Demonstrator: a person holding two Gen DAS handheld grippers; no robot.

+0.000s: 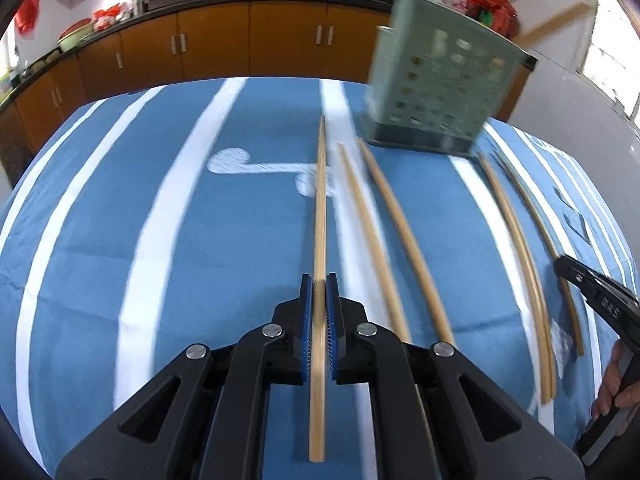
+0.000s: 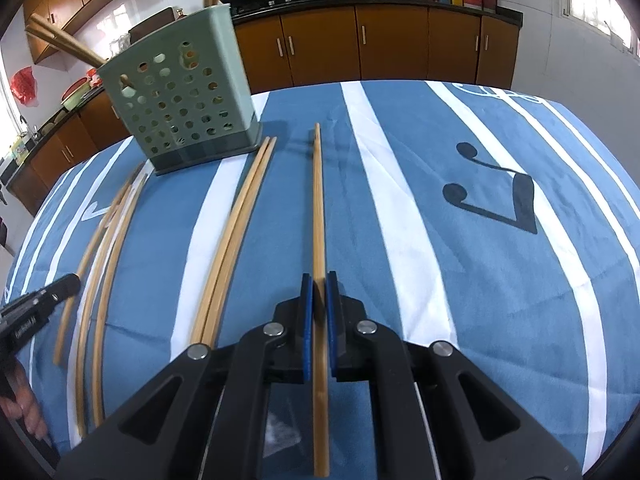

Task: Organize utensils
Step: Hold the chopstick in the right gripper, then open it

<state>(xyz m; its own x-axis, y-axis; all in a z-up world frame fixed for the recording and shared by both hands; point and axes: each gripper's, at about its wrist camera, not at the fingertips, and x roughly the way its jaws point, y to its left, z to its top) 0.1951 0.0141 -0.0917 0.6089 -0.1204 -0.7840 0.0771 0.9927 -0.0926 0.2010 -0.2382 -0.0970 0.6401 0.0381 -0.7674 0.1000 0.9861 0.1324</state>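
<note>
One chopstick (image 1: pixel 320 216) is pinched lengthwise by the left gripper (image 1: pixel 319 292), another chopstick (image 2: pixel 318 216) by the right gripper (image 2: pixel 319 292). Loose chopsticks (image 2: pixel 236 232) are laid on the blue striped tablecloth (image 2: pixel 460 264). A green perforated utensil holder (image 2: pixel 180 96) is stood at the far side, with chopsticks inside.

Blue desk cloth (image 2: pixel 400 208): white stripes, black music-note print on right wrist view, white note on left wrist view.
Pale green perforated plastic utensil holder (image 2: pixel 180 96): round holes, dark grey base.
Tan bamboo chopsticks (image 2: pixel 236 236).
Black left claw (image 1: pixel 319 294), black right claw (image 2: pixel 319 294): blue pads.
Orange-brown wooden cabinets (image 2: pixel 392 44): black top.
</note>
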